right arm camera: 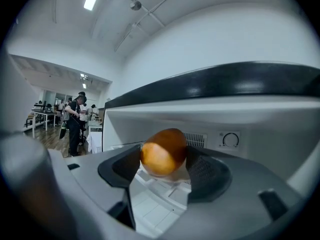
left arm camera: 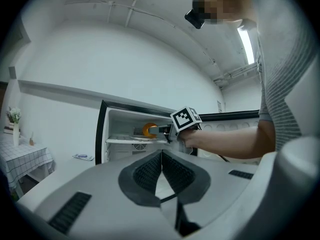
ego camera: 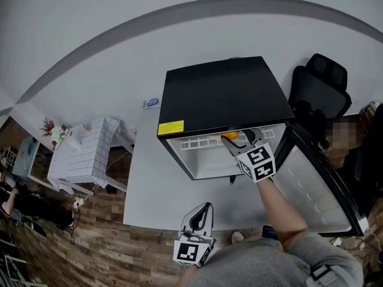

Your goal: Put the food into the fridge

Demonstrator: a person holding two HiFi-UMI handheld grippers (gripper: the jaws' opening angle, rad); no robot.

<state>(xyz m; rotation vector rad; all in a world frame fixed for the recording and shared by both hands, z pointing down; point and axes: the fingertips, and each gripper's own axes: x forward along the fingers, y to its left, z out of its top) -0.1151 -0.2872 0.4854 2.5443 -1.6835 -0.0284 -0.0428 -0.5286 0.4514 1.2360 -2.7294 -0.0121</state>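
A small black fridge [ego camera: 221, 94] stands on a white table with its door [ego camera: 320, 181] swung open to the right. My right gripper [ego camera: 234, 141] reaches into the upper part of the fridge, shut on an orange bun [ego camera: 229, 135]. In the right gripper view the orange bun [right arm camera: 163, 152] sits between the pads above the white shelf [right arm camera: 155, 189]. In the left gripper view the orange bun [left arm camera: 149, 129] shows inside the fridge [left arm camera: 130, 134]. My left gripper [ego camera: 203, 213] hangs near the table's front edge, shut and empty, its tips [left arm camera: 161, 156] touching.
A black office chair [ego camera: 320, 85] stands right of the fridge. A small blue-and-white packet [ego camera: 152, 103] lies on the table [ego camera: 149, 178] left of it. A table with a checked cloth [ego camera: 84, 151] is at far left. People stand far off in the right gripper view.
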